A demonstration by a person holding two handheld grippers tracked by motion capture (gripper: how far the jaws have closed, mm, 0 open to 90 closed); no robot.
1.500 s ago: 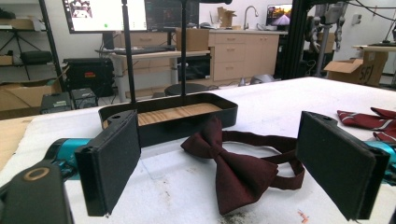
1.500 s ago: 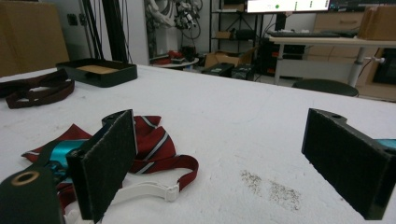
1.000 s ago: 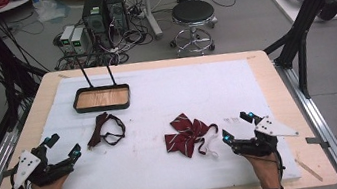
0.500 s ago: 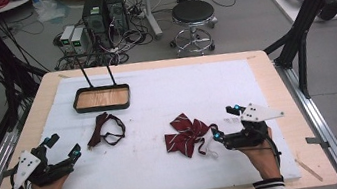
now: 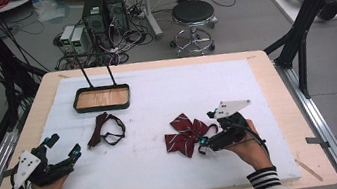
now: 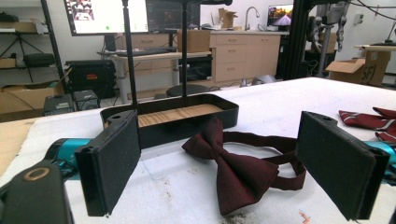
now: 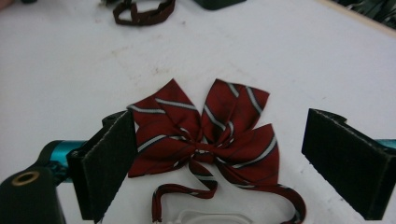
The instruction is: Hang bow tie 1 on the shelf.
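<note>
A red striped bow [image 5: 185, 135] lies on the white mat right of centre. My right gripper [image 5: 206, 129] hovers at its right edge, open, tilted down over it; in the right gripper view the bow [image 7: 205, 135] lies below and between the wide-apart pads [image 7: 109, 163], untouched, with its strap and a white clip [image 7: 210, 218] nearest me. A dark maroon bow tie [image 5: 106, 130] lies left of centre. My left gripper [image 5: 64, 144] rests open at the near left, pointing at it; the bow tie [image 6: 238, 168] lies just beyond the pads [image 6: 112, 158].
A black tray [image 5: 101, 98] with a wooden floor and two upright rods stands at the back left, behind the maroon bow tie. The white mat [image 5: 257, 91] covers most of the wooden table [image 5: 274, 73]. A stool [image 5: 193, 12] and computers stand on the floor beyond.
My right gripper has moved left and up, from the near right of the mat to the red bow's right edge, with its jaws still apart. The left gripper has stayed put.
</note>
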